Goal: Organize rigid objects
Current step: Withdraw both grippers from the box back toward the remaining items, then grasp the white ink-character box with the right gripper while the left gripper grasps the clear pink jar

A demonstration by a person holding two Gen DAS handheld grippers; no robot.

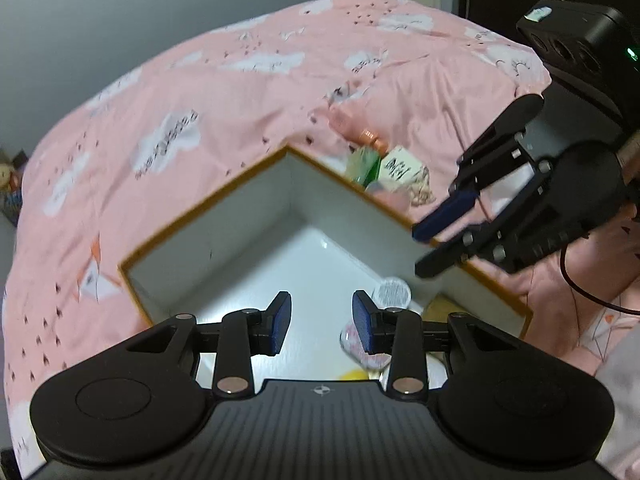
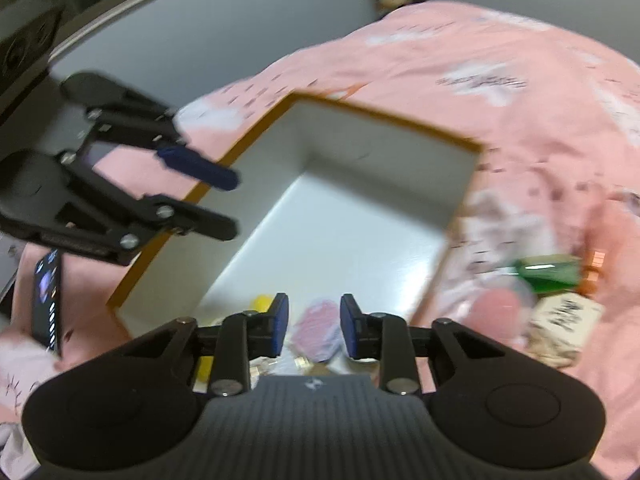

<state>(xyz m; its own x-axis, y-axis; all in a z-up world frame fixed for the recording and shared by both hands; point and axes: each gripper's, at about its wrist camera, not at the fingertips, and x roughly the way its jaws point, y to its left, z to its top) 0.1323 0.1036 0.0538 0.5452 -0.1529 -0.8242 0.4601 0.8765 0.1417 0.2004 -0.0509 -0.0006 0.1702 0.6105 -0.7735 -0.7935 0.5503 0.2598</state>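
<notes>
A white box with an orange rim lies open on the pink bed; it also shows in the right wrist view. My left gripper is open and empty above the box's near part. My right gripper is open and empty above the box, over a pink item and a yellow item inside. A green bottle, a pink round item and a printed carton lie outside the box on the bed. The right gripper shows over the box's right wall.
A pink cloud-print bedsheet covers the bed. A phone lies on the bed to the left of the box. A grey wall lies behind. A round clear lid sits in the box.
</notes>
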